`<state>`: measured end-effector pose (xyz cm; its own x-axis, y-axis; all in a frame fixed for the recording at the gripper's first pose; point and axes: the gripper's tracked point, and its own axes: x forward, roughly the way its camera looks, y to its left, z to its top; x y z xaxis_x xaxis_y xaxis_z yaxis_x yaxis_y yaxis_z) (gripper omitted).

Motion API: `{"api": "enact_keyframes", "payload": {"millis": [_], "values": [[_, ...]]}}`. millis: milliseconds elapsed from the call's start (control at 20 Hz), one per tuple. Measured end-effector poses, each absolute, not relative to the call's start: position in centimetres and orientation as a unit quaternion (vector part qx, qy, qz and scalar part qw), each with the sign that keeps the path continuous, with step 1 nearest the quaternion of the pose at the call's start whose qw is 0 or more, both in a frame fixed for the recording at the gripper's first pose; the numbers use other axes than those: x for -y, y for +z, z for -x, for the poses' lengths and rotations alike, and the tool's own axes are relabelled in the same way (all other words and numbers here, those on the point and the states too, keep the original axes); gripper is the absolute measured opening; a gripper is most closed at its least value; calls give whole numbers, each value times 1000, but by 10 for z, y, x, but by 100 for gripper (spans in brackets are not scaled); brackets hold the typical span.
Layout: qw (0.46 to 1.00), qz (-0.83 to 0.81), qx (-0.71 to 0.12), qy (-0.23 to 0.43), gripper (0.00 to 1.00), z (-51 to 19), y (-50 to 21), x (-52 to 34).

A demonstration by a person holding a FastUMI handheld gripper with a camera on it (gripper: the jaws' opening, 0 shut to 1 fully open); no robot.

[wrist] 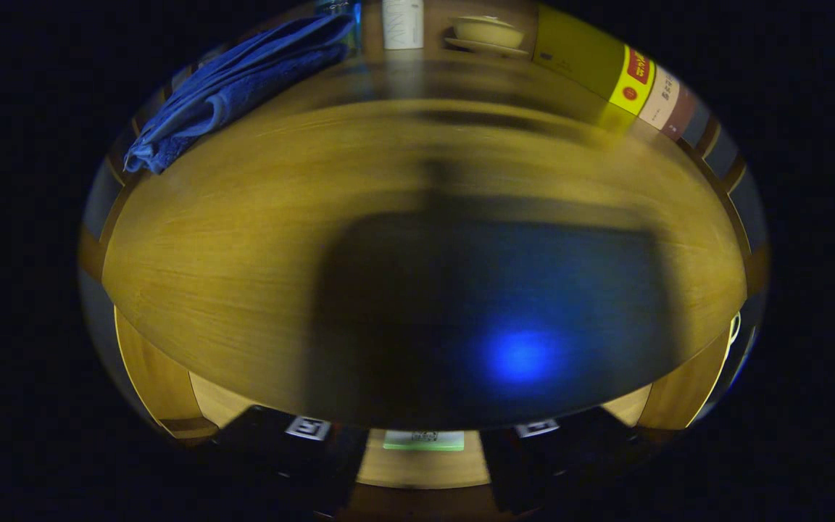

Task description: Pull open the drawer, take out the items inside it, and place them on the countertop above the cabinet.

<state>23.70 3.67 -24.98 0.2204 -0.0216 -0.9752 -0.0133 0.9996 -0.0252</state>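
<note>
Our tongs (423, 449) hang open and empty over the wooden bench (243, 254); between their tips, below the bench edge, lies a flat packet (423, 439) (probably light; pinch its edge).

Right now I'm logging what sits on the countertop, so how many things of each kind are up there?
Towel: 1
Box: 1
Bowl: 1
Saucer: 1
White container: 1
Total: 5
The hand-held gripper is open, holding nothing.
</note>
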Motion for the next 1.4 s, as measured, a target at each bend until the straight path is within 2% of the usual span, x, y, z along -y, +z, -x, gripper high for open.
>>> {"api": "enact_keyframes", "payload": {"millis": [250, 400, 450, 550, 600, 650, 800, 1000, 1200, 1400], "values": [[781, 13, -625, -7, 45, -264, -187, -46], [788, 10, -616, 6, 42, -282, -135, -63], [785, 5, -620, 17, 42, -283, -118, -72], [784, 2, -620, 34, 42, -221, -110, -77], [787, 5, -615, 44, 42, -225, -100, -118], [791, 5, -610, 53, 42, -213, -70, -85], [806, -3, -588, 69, 42, -226, -65, -75], [832, -18, -547, 91, 42, -202, -12, -81], [864, -28, -495, 90, 42, -208, 26, -67], [914, 3, -400, 70, 42, -250, 71, -56]]}}
